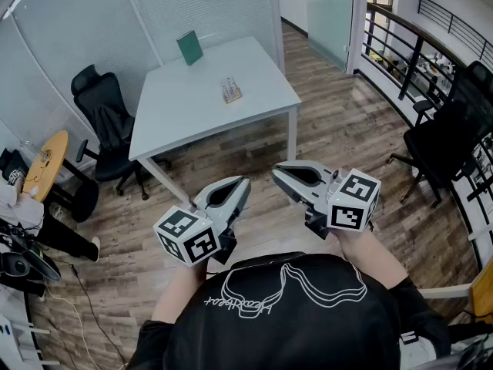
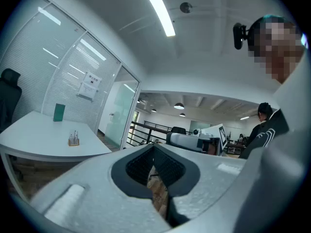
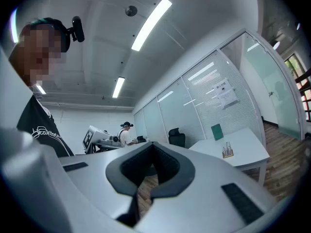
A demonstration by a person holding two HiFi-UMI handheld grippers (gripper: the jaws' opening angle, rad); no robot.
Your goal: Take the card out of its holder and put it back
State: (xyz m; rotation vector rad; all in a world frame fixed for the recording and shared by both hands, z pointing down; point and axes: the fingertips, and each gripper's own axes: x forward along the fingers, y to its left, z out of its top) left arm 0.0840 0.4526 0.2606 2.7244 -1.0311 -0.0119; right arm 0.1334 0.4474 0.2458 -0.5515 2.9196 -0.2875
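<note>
Both clenched, empty: left hand-held gripper (image 1: pixel 244 183), right hand-held gripper (image 1: pixel 276 173). Approach desk (image 1: pixel 181 110), open b4 green card (image 1: pixel 189 47), 11 o'clock.

A green card (image 1: pixel 189 47) stands upright at the far edge of the white table (image 1: pixel 192 114), apart from the wooden-based holder (image 1: pixel 231 91).

We take this for an office. A white square counter (image 1: pixel 208 91) stands beside frosted glass partition walls (image 1: pixel 69 29) on a wood-plank floor (image 1: pixel 339 129), with black swivel office chairs (image 1: pixel 104 114) near it. Long ceiling strip lights (image 2: pixel 158 8) run overhead, and a black metal railing (image 1: pixel 412 64) edges the open area. Farther off, small and unclear, we seem to see a person (image 3: pixel 125 136) at desks.
</note>
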